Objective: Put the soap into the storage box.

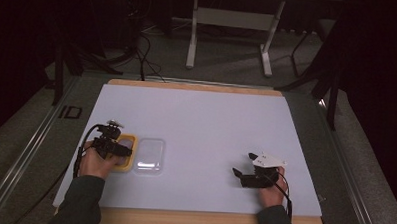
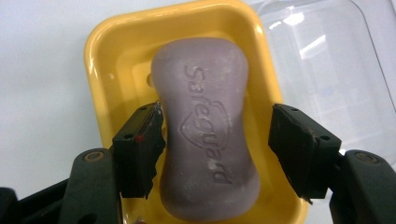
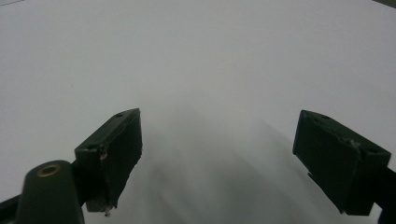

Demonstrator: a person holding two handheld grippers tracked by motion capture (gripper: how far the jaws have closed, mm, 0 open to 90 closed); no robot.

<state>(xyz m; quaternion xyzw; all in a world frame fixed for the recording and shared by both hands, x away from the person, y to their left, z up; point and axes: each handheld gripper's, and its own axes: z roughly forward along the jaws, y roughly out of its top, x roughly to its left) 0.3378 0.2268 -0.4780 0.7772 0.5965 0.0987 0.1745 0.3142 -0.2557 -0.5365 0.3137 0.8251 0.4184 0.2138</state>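
Soap: a purple-grey bar of soap [image 2: 205, 140] with a brand name pressed into its top lay flat in the yellow soap dish [image 2: 112, 60], its long axis along the dish's length, and took up most of the dish floor.
Soap dish: the yellow dish [image 1: 130, 154] sat near the left front part of the white table top [image 1: 211, 122], open side up, with its rim bare on the side away from the gripper.
Lid: a clear plastic lid [image 1: 150, 154] lay on the table just beside the dish, on its right in the high view; in the left gripper view the lid [image 2: 327, 70] showed at the upper right, its edge right against the dish rim.
Left gripper: the left gripper [image 2: 217, 144] hung over the dish with its jaws spread wide, one on each side of the soap. The left-hand jaw stood right at the bar's edge and I couldn't tell whether it touched; the other was clearly apart from the bar. The pads did not pinch the soap. In the high view the left gripper [image 1: 116, 145] sat over the near half of the dish, with the left hand [image 1: 97, 163] behind it.
Right gripper: the right gripper [image 1: 244, 166] was low over bare table, well apart from the dish and lid, with the right hand [image 1: 273, 189] behind it. In its own view the right gripper [image 3: 217, 154] had jaws spread, with plain white surface between them.
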